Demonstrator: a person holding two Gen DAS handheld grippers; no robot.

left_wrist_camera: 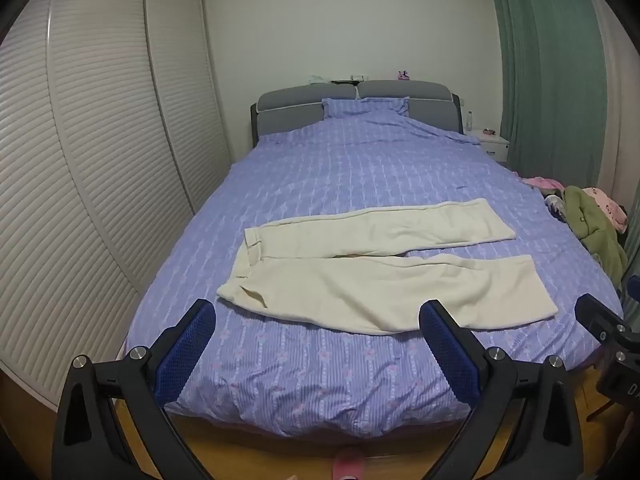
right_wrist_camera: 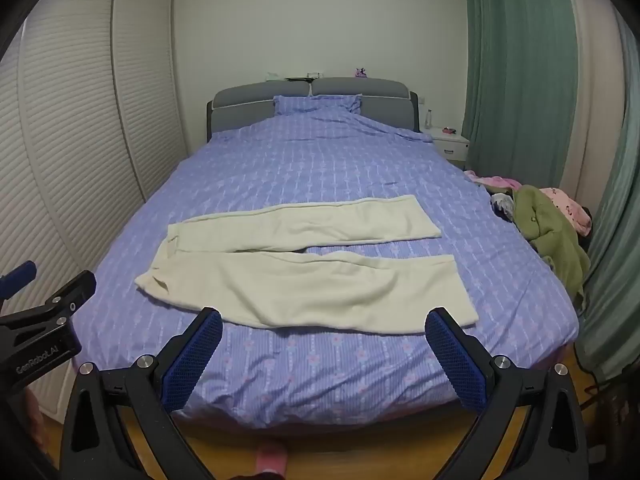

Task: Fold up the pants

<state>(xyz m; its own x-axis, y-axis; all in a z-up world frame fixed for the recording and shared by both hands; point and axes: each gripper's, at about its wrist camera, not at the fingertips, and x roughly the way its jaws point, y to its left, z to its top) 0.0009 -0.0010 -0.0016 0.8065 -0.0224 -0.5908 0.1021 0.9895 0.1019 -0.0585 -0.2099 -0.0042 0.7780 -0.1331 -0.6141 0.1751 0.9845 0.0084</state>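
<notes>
Cream pants (left_wrist_camera: 360, 272) lie spread flat across a bed (left_wrist_camera: 320, 380) covered in purple patterned bedding, legs apart, as the left hand-held gripper (left_wrist_camera: 318, 320) hovers over the foot end, jaws wide and empty. From the right wrist, the right hand-held gripper (right_wrist_camera: 324, 326) hangs equally agape before the pants (right_wrist_camera: 300, 276), a heap of clothes (right_wrist_camera: 552, 224) at the bed's far right edge.

A wide bed (left_wrist_camera: 360, 168) covered by a lilac patterned quilt is backed by a grey padded headboard (left_wrist_camera: 304, 100), against which a matching lilac pillow (left_wrist_camera: 366, 107) is propped. A heap of olive-green and pink clothes (right_wrist_camera: 548, 220) is piled at the bed's right edge. White louvred wardrobe doors (left_wrist_camera: 100, 140) are seen left, green curtains (right_wrist_camera: 520, 72) right, and a white nightstand (right_wrist_camera: 450, 144) by the far right corner.
</notes>
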